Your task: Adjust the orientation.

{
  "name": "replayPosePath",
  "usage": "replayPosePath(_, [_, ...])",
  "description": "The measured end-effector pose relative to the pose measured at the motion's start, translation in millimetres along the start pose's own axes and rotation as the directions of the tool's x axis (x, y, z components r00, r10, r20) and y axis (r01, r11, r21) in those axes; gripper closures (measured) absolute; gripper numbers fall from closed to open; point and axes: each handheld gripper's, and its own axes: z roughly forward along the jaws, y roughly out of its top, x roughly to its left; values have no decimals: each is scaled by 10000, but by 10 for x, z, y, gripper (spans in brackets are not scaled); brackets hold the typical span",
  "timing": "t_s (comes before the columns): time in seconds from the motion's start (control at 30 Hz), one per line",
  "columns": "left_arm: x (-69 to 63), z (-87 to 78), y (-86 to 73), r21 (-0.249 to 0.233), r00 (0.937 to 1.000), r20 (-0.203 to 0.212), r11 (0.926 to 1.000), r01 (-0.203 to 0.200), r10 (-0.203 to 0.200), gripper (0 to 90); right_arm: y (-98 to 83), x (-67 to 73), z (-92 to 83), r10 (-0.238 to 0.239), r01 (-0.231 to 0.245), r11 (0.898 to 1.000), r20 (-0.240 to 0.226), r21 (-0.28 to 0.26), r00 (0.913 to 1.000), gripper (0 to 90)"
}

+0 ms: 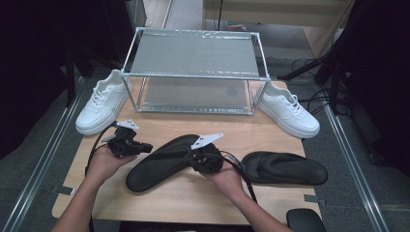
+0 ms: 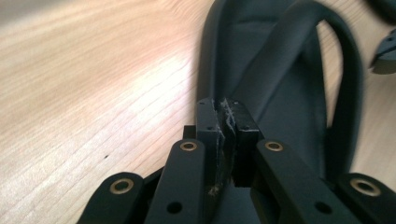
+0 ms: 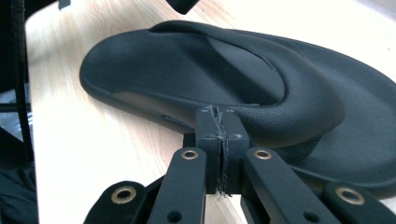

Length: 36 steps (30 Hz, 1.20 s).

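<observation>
A black slipper lies slanted in the middle of the wooden table. My left gripper is held just left of its toe end, jaws shut with nothing between them. In the left gripper view the shut jaws point at the slipper and its strap. My right gripper sits at the slipper's right side, over its edge. In the right gripper view the jaws are shut just in front of the slipper's rim; no grip on it shows.
A second black slipper lies at the right of the table. A metal wire rack stands at the back, with one white sneaker to its left and another to its right. Dark cables run along the floor at right.
</observation>
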Motion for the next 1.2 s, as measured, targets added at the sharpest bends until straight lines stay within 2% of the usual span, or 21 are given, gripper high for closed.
replayPosePath(0.1, [48,72,-31,263,9997,52,9993,247,-248,856,2,-15,43,16,-16,9999,26,123,10000,900])
replayPosePath(0.33, [29,81,-65,99,9987,-99,9987,492,-491,871,25,-46,67,-87,88,9999,-50,86,9999,900])
replayPosePath(0.43, [12,82,-84,5,9984,-115,9985,556,-555,863,33,-66,64,-44,43,10000,115,77,9999,900])
replayPosePath(0.8, [-144,123,-76,194,9998,-168,9997,135,-131,868,50,-218,30,324,-322,9995,521,-41,9981,900])
replayPosePath(0.97, [-214,151,-68,205,9998,-210,9998,65,-60,870,50,-265,15,483,-477,9988,658,-98,9967,900])
replayPosePath(1.2, [-348,211,-40,294,9992,-225,9990,-325,331,870,41,-347,-18,692,-669,9974,1023,-257,9923,896])
